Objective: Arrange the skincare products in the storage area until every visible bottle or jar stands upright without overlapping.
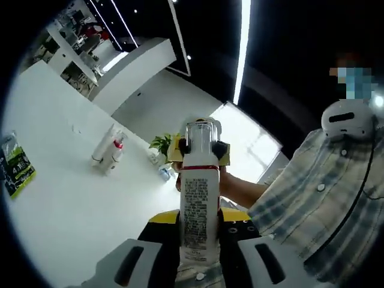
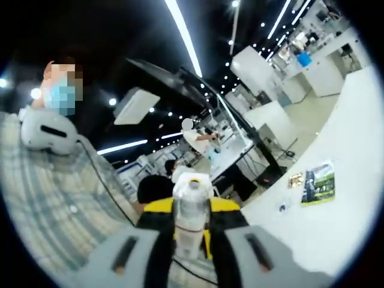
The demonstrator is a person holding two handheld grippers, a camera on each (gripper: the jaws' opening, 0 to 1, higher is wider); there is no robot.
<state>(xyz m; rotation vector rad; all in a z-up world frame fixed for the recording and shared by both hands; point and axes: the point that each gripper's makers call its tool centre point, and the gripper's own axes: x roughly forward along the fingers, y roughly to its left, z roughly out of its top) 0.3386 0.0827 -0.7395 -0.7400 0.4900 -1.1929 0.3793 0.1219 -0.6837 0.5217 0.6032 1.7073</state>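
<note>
Both grippers grasp one white bottle (image 1: 200, 207) in mid-air, left gripper (image 1: 200, 255) at its base, right gripper (image 2: 191, 243) apparently at its clear cap: lower it level beside the two bottles (image 1: 108, 153) standing on the white table (image 1: 72, 204), without touching them.

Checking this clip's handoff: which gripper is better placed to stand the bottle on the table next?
Left, probably. The left gripper grips the bottle low on its body, with white table and two standing bottles ahead. The right gripper holds only its capped top.
</note>
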